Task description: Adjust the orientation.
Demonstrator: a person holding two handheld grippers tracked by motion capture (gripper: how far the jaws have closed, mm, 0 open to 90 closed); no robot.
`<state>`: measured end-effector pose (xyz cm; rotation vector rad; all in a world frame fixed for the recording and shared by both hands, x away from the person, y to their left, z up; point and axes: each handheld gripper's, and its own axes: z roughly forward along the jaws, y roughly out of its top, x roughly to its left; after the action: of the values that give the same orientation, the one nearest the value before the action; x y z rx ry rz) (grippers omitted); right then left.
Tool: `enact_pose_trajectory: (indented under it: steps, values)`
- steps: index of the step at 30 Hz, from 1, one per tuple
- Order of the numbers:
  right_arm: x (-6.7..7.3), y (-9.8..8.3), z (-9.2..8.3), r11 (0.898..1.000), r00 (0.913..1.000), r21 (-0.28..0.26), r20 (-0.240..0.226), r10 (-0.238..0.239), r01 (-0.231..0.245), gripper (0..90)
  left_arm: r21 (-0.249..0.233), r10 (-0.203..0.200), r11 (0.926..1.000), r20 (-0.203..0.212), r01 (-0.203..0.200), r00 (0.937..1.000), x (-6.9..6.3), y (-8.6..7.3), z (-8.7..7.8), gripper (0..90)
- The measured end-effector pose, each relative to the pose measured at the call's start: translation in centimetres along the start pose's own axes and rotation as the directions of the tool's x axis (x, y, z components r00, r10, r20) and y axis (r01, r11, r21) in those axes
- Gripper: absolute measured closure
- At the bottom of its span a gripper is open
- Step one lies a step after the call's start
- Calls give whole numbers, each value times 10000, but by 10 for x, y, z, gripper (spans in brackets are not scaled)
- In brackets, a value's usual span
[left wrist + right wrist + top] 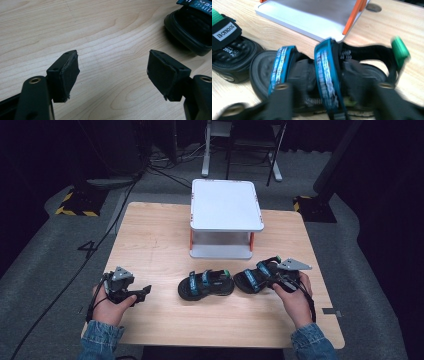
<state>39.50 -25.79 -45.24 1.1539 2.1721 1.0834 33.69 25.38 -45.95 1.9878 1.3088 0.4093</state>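
Two black sandals with blue straps lie side by side at the table's middle front. The left sandal (205,284) (190,32) (229,57) has a green heel tab. My right gripper (273,279) (333,87) is open, with its jaws blurred and spread over the near side of the right sandal (255,276) (329,72); a hand holds it. My left gripper (146,291) (113,67) stands open over bare wood at the front left, a short way left of the left sandal, with nothing between its pads.
A white two-level stand (226,205) (312,17) with orange posts sits at the back middle of the wooden table (150,240), just behind the sandals. Cables run over the grey floor at the left. Chair and desk legs stand beyond the table.
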Motion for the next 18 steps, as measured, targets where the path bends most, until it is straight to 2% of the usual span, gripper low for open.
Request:
enact_pose_trajectory:
  steps: [2, 3, 4, 8, 12, 13, 14, 15, 16, 17, 18]
  values:
    - [-1, -1, 0, 9999, 9999, -31, -116, 105, -105, 421, -4, -9, 10000, 21, 9, 10000, -1, 0, 0, 261]
    - [-4, -2, -3, 9991, 9989, -291, -380, 289, -300, 396, -18, 70, 10000, 49, -70, 10000, -2, 1, 0, 261]
    - [-4, -2, -3, 9991, 9989, -291, -380, 289, -300, 396, -18, 70, 10000, 49, -70, 10000, -2, 1, 0, 261]
    - [-11, 1, -21, 9951, 9991, -938, -327, 273, -302, 392, 5, 57, 10000, 79, -57, 10000, -3, 2, 1, 261]
    - [-27, 0, -38, 9922, 9986, -1204, 365, 385, -339, 413, 2, 112, 9999, 105, -112, 9999, -4, 4, 3, 261]
    - [-32, -2, -42, 9922, 9968, -1197, 667, 440, -358, 424, 33, 138, 9999, 155, -139, 9998, -4, 5, 3, 261]
    - [-39, -5, -46, 9934, 9919, -1089, 1169, 490, -362, 426, 33, 138, 9999, 155, -139, 9998, -4, 5, 3, 261]
    - [-39, -5, -46, 9934, 9919, -1089, 1169, 490, -362, 426, 1, 151, 9999, 131, -151, 9998, -5, 4, 3, 261]
    - [-45, -8, -48, 9947, 9869, -971, 1539, 473, -325, 427, -45, 193, 9998, 78, -193, 9998, -5, 4, 3, 262]
    - [-54, -13, -50, 9932, 9855, -982, 1516, 763, -618, 435, -54, 194, 9998, 58, -194, 9998, -5, 3, 2, 266]
    - [-56, -14, -49, 9918, 9871, -1035, 1338, 882, -746, 437, -71, 161, 9998, 37, -161, 9999, -4, 1, 0, 267]
